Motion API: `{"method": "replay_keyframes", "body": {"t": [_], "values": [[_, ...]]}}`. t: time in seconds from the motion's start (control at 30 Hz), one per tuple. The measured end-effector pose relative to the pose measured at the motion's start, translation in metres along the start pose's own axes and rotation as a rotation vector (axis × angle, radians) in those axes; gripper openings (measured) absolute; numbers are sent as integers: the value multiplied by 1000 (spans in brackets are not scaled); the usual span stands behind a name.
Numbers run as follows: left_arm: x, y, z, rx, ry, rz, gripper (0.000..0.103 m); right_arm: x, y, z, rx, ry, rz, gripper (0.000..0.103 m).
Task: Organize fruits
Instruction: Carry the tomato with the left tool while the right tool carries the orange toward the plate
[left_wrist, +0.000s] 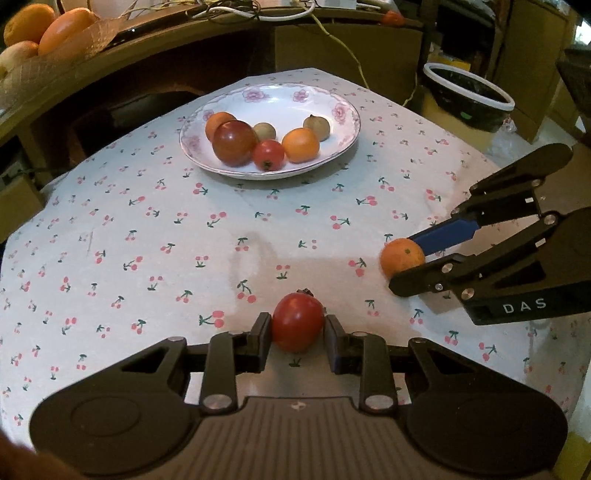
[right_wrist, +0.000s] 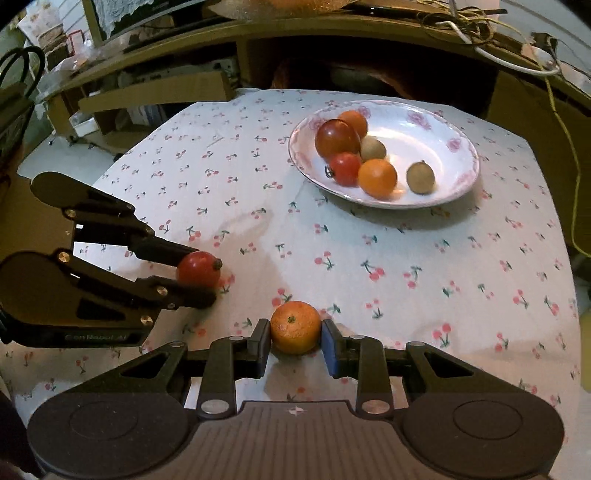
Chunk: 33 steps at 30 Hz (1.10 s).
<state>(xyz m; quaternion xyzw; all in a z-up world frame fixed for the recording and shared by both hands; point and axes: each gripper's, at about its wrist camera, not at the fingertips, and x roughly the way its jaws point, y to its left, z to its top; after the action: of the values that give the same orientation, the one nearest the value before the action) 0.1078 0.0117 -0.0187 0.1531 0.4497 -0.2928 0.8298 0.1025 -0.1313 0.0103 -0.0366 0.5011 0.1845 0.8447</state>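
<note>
Left wrist view showed the left hand-held gripper pinching a red fruit low over the worktop, while the right hand-held gripper pinched an orange fruit. Both fruits sat well short of the plate, which already carried six. Judged step: carrying; next, each needs lifting clear and setting into a free spot on the plate.

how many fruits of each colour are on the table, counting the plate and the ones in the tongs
red: 3, two on the plate (big one, small one), one in the left tongs
orange: 3, two on the plate (), one in the right tongs
brown-green: 2, both on the plate ()
total: 8
</note>
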Motion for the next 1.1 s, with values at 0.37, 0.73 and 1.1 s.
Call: {"method": "replay_keyframes", "body": {"t": [0.37,0.73,1.1], "values": [[3,3,3,31,-5,27,47,6,4,1,-47,-34,10,41],[7,0,7,4,4,12,37,5,4,2,-67,-22,9,31],[7,-5,14,-2,11,16,35,6,2,4,-60,-14,17,29]]}}
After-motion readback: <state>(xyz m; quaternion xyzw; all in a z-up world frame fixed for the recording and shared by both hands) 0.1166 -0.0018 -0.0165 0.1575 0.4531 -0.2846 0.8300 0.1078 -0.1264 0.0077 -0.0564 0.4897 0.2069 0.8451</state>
